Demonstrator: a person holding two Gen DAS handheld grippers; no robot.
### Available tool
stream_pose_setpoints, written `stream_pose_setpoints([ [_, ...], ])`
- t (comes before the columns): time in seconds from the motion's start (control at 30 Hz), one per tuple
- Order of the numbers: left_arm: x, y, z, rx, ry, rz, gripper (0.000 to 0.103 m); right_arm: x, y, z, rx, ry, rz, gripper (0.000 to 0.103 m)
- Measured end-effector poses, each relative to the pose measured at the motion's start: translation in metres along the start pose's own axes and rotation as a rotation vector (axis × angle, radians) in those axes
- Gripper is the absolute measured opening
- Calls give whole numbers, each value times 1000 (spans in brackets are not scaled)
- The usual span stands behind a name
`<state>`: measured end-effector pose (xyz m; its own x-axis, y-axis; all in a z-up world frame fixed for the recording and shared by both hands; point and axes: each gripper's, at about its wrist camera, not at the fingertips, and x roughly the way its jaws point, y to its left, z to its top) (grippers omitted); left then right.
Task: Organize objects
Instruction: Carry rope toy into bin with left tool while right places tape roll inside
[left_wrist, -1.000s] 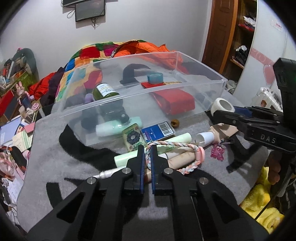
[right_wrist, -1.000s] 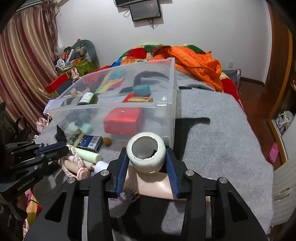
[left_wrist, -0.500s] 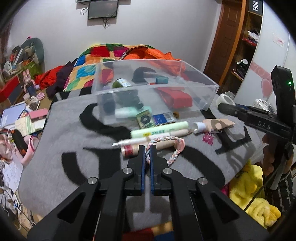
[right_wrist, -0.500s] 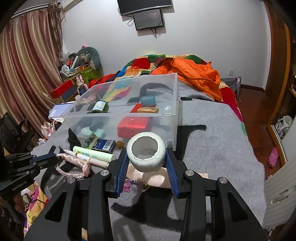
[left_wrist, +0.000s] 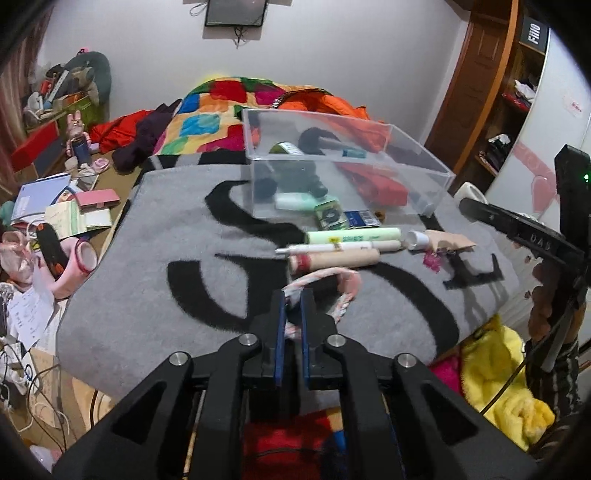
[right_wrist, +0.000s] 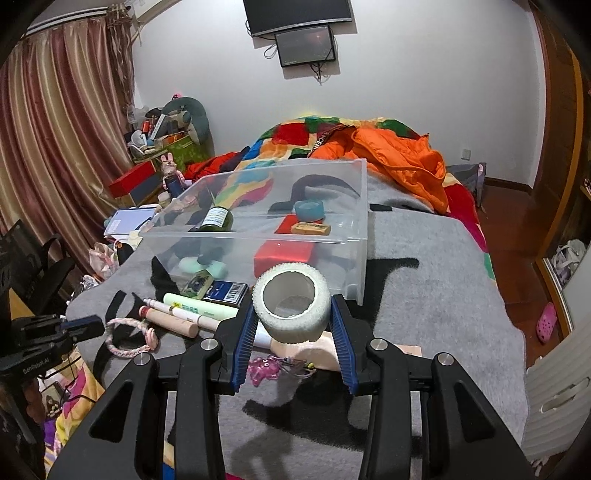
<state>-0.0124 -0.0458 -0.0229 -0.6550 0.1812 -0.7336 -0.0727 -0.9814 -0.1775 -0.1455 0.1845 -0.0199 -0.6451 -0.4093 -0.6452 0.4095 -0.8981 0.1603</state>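
While the left gripper (left_wrist: 291, 295) pinches the braided cord (left_wrist: 345, 286) at lower centre, the right gripper's (right_wrist: 293, 312) half-spread jaws clamp the tape roll (right_wrist: 291, 301).

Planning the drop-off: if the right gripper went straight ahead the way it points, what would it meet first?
Probably the clear bin's near wall; the right gripper, holding the tape roll, points at it. Depth is uncertain.

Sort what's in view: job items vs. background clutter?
Job: white tape roll in right tool; braided rope loop in left tool; clear bin; green tube, wooden stick on blanket.
Clutter: orange jacket, pink slipper, wall TV.
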Motion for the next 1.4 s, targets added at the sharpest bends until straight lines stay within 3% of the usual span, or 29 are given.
stream_pose_setpoints([
  [0.03,1,-2,2,9,2,-4,13,-1,1,0,-2,0,1,36],
  [0.1,6,-11,7,42,0,-6,31,-1,3,0,-6,0,3,36],
  [0.17,15,-24,9,88,6,4,43,-2,4,1,-8,-5,3,36],
  [0.2,19,-28,10,100,13,2,43,-3,4,1,-8,-6,4,36],
  [0.37,49,-45,10,155,78,-16,43,-4,2,3,-5,-8,5,36],
  [0.47,65,-43,9,138,97,-6,36,-3,2,3,-4,-8,8,36],
  [0.57,63,-42,10,138,78,14,11,-3,3,4,-10,-7,10,36],
  [0.73,48,-38,10,121,46,12,11,-4,8,13,-31,-31,10,36],
  [1.03,3,-37,46,105,-112,-16,11,-7,16,45,-58,-94,1,36],
  [1.4,10,-40,95,117,-200,-11,11,13,20,70,-67,-101,-5,36],
])
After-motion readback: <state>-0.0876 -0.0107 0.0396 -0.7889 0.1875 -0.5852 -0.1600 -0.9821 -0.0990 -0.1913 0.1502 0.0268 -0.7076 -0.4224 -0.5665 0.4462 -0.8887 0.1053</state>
